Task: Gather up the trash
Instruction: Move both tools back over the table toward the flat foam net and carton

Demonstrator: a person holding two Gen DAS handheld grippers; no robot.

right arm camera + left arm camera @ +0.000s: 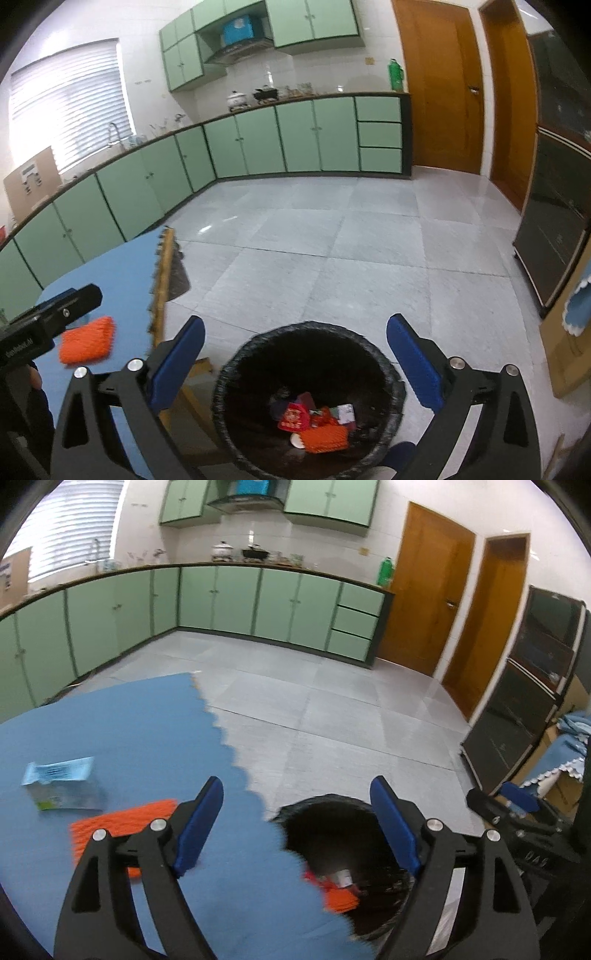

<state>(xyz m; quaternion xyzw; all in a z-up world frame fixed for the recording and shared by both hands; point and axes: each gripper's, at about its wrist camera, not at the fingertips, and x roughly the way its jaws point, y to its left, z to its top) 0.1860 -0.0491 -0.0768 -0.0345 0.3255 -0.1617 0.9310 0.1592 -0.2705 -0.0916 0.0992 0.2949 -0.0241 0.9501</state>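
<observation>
Ribbed orange pad (122, 825), round black-lined bin (310, 398)

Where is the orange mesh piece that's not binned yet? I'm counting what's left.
The orange mesh piece lies on the blue table mat, just behind the left gripper, near the small carton; in the right wrist view it sits far left.

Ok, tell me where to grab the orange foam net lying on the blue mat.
Take the orange foam net by its far long edge, left claw coming from above. It lies flat on the blue mat, so pinching an edge probably works best.
</observation>
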